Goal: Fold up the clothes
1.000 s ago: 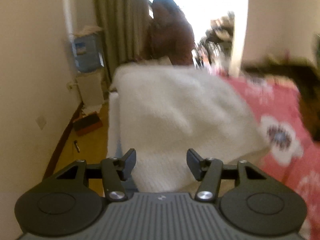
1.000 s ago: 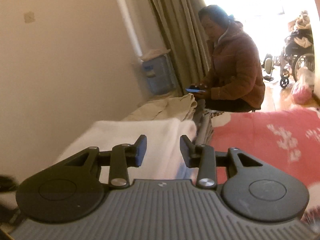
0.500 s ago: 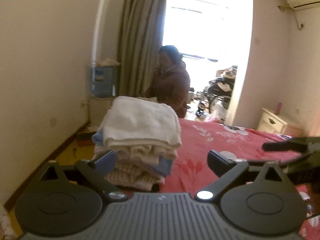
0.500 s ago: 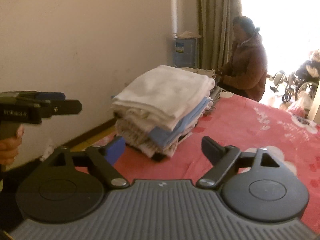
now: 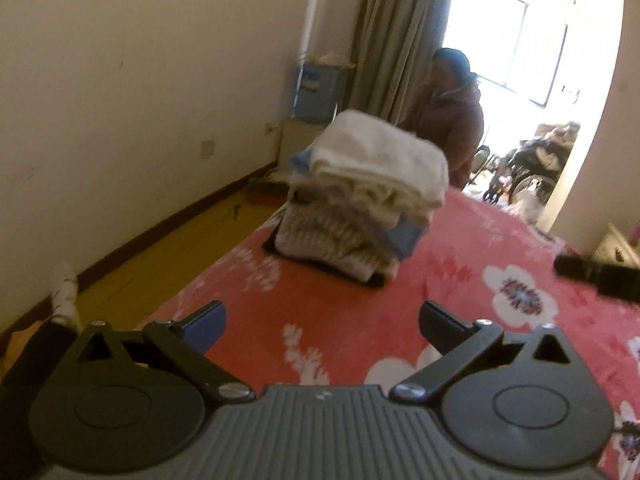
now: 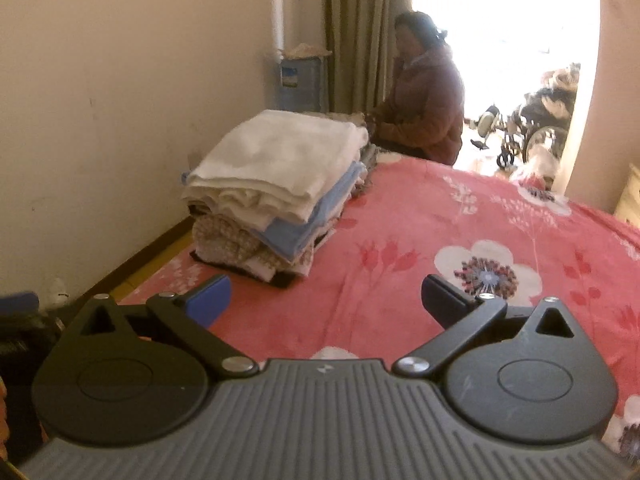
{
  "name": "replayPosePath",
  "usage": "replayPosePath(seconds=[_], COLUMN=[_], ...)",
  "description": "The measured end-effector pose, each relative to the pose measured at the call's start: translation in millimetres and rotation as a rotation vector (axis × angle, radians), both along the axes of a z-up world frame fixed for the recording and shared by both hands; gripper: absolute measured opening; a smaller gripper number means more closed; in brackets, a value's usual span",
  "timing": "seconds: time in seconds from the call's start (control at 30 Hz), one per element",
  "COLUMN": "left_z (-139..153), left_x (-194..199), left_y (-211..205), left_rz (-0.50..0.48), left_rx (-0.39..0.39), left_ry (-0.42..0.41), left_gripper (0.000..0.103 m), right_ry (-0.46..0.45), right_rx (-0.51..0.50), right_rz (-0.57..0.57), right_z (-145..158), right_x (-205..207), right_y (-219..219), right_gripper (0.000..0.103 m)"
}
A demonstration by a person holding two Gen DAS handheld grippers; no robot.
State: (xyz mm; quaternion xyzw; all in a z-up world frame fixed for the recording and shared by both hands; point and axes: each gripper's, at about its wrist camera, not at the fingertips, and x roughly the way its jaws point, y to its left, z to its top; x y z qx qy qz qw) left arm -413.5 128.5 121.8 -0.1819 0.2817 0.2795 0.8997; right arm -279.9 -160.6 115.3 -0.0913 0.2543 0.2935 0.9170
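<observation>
Near the bed's (image 6: 420, 216) left edge, by the wall, sits the stack (image 6: 276, 188) of folded clothes: soft white towel-like fabric on top, a smooth blue layer under it, knobbly knit stuff at the bottom, edges a bit uneven. Bedspread's a fuzzy pink floral. Left tool (image 5: 322, 326) and right tool (image 6: 326, 298) both hang released over bare bedspread, jaws just swung wide with nothing between them, stack well ahead of them. Someone (image 6: 424, 108) sits beyond the far edge.
</observation>
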Motion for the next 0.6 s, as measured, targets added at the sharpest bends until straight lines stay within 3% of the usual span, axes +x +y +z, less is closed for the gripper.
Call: replayPosePath(seconds=[0.1, 0.27, 0.37, 0.6], left_z=[-4.2, -1.1, -1.7, -9.2], left_x=[0.4, 1.1, -1.7, -1.1], left_y=[-3.2, -5.3, -2.3, -6.8], left_rz=[0.007, 0.055, 0.056, 0.095], left_rx=[0.005, 0.095, 0.053, 0.089], left_ry=[0.038, 0.06, 0.047, 0.106], left_gripper=[0.103, 0.103, 0.103, 0.103], right_ry=[-0.039, -0.046, -0.049, -0.015], right_rx=[-0.008, -0.019, -0.049, -0.084], right_rz=[0.021, 0.041, 0.041, 0.04], right_z=[5.0, 7.6, 6.1, 0.7], right_x=[-8.8, -18.9, -22.8, -21.3], right_y=[4.2, 10.4, 15.9, 21.6], right_gripper=[0.102, 0.102, 0.102, 0.102])
